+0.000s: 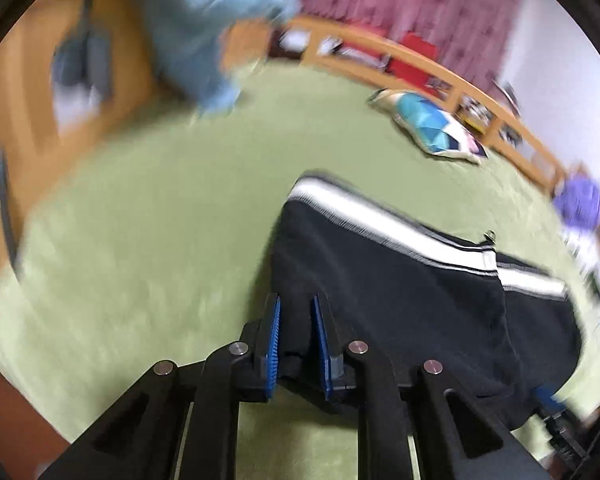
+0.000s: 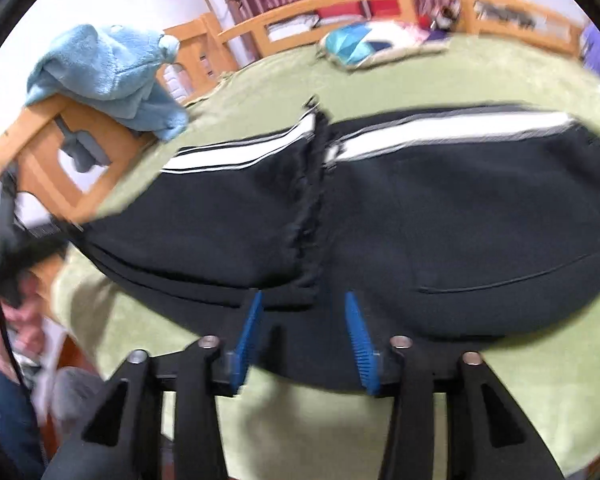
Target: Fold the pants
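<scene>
Black pants (image 2: 420,200) with a white side stripe lie folded on the green bed cover; they also show in the left wrist view (image 1: 400,280). My left gripper (image 1: 296,300) has its blue pads a narrow gap apart, with the near edge of the pants between them. My right gripper (image 2: 304,300) is open, its blue pads spread wide over the pants' near edge, holding nothing. The left wrist view is blurred by motion.
The green bed cover (image 1: 140,240) spreads all around. A wooden bed rail (image 2: 380,0) runs along the far side. A blue patterned pillow (image 2: 360,46) lies near it. A light blue towel (image 2: 108,72) hangs over the wooden footboard at left.
</scene>
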